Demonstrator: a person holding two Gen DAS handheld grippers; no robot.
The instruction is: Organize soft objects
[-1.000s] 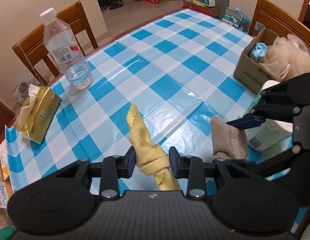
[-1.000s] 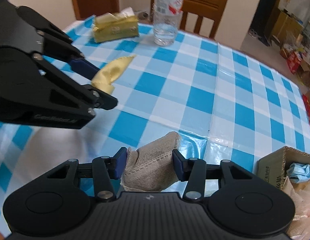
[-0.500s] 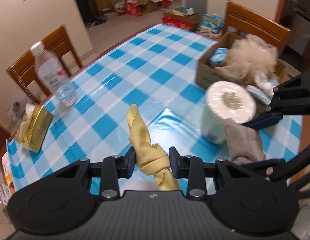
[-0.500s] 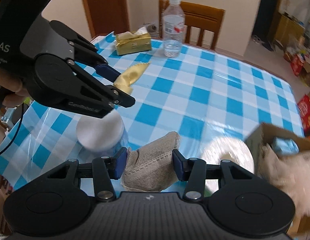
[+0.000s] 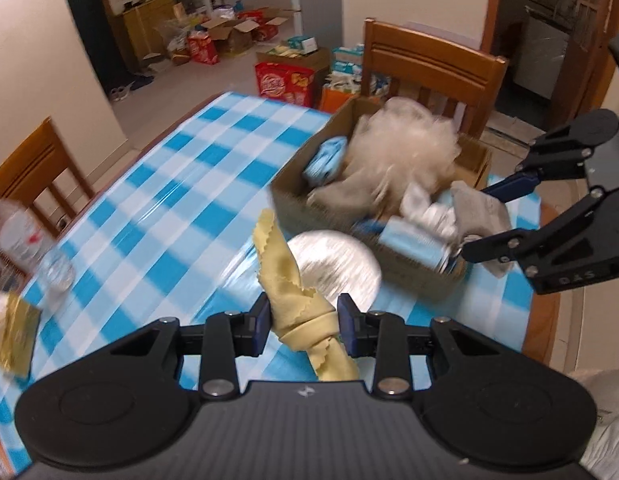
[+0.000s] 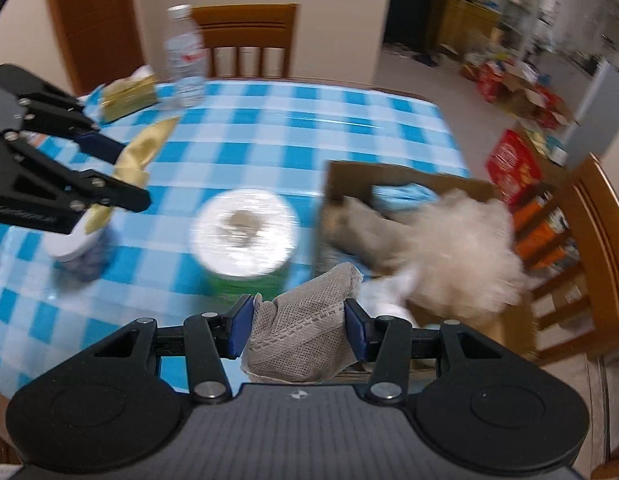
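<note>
My left gripper (image 5: 303,324) is shut on a knotted yellow cloth (image 5: 297,292) and holds it in the air above the checked table. It also shows in the right wrist view (image 6: 143,152). My right gripper (image 6: 299,326) is shut on a grey mesh cloth (image 6: 305,332), which shows in the left wrist view (image 5: 479,210) over the near end of a cardboard box (image 5: 293,200). The box holds a beige fluffy puff (image 5: 401,140), a blue item (image 5: 327,154) and other soft things.
A white paper roll (image 6: 245,230) stands beside the box. A white-lidded jar (image 6: 79,250) stands under the left gripper. A water bottle (image 6: 185,64) and a gold tissue pack (image 6: 127,96) are at the far side. Wooden chairs (image 5: 429,68) ring the table.
Both grippers have risen and swung toward the cardboard box with their cloths. The right gripper with the grey cloth is now over the box's near end.
</note>
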